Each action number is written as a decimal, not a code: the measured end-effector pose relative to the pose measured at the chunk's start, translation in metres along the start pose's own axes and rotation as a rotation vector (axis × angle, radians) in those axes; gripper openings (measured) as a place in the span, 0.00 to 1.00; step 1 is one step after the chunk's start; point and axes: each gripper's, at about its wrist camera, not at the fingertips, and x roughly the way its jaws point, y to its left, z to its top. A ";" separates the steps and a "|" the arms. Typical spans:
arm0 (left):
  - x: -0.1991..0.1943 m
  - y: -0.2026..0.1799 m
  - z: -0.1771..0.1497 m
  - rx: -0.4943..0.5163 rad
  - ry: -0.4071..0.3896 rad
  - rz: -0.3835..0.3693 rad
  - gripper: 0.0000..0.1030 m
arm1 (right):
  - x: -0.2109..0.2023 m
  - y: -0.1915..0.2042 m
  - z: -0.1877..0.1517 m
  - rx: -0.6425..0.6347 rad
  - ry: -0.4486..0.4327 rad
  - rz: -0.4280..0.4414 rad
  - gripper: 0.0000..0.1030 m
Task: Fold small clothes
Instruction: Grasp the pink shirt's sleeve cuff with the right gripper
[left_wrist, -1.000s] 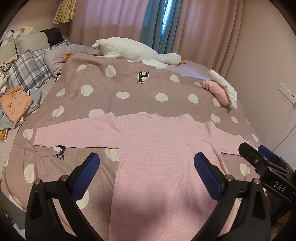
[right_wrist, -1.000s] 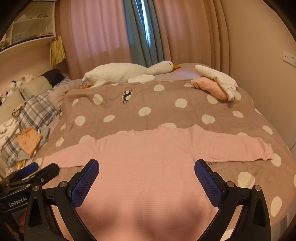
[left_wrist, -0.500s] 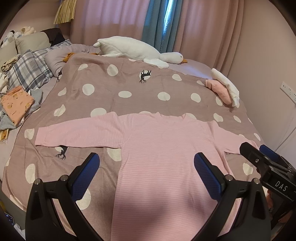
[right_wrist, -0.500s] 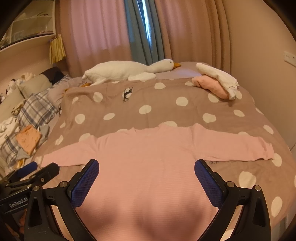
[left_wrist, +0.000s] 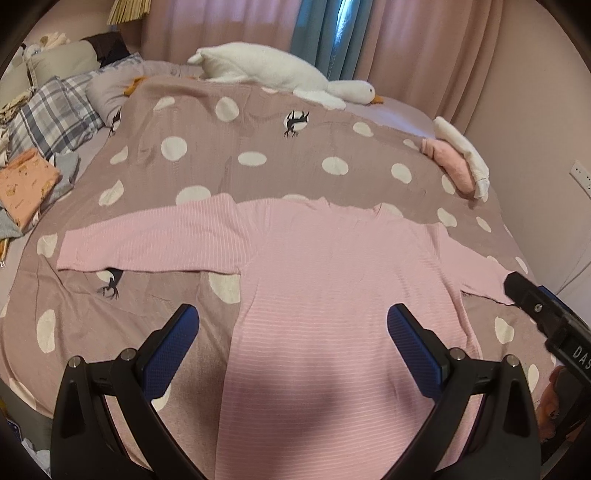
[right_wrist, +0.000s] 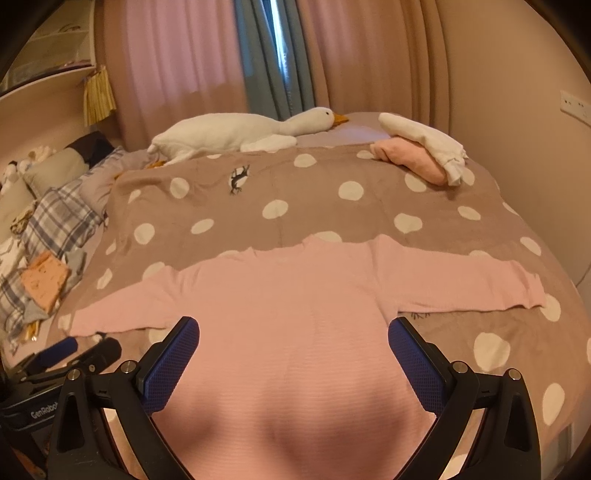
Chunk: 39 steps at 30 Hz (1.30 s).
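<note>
Hovering above the pink long-sleeved top (left_wrist: 332, 280), your left gripper (left_wrist: 293, 332) and right gripper (right_wrist: 293, 343) both have jaws spread wide, gripping nothing. That top lies flat, sleeves out, on the polka-dot blanket (left_wrist: 221, 147). Only your left view shows the right gripper's tip at the sleeve; your right view shows the shelf (right_wrist: 48, 74).

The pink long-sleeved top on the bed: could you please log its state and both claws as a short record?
garment: pink long-sleeved top, flat, unfolded, sleeves spread
surface: polka-dot blanket
left claw: open, empty, over the top's lower body
right claw: open, empty, over the top's lower body
far edge: white goose plush
far right corner: folded pink and white clothes
</note>
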 end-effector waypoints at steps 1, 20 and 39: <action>0.003 0.000 0.000 0.000 0.006 0.000 0.99 | 0.001 -0.002 0.000 0.016 0.009 -0.009 0.99; 0.087 -0.027 -0.021 -0.040 0.178 -0.105 0.87 | 0.041 -0.138 0.014 0.289 0.063 -0.202 0.72; 0.136 -0.035 -0.044 -0.023 0.259 -0.093 0.77 | 0.073 -0.321 -0.025 0.657 0.135 -0.411 0.47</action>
